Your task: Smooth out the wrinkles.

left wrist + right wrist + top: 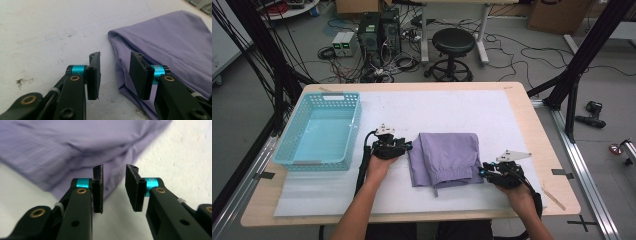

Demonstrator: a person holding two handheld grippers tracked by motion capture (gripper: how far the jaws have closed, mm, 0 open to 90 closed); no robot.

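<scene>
The folded purple cloth (446, 157) lies flat mid-table, right of the empty basket (323, 131). Left gripper (404, 146) and right gripper (482, 172) flank its edges, jaws parted and pinching nothing, likely having let go so the fold rests undisturbed.

Matt lilac cloth (445, 157) in smooth folds, glossy turquoise plastic basket (323, 131) with lattice walls, scuffed white mat (447, 107), pale wooden table (539, 135), matt black jaws
</scene>
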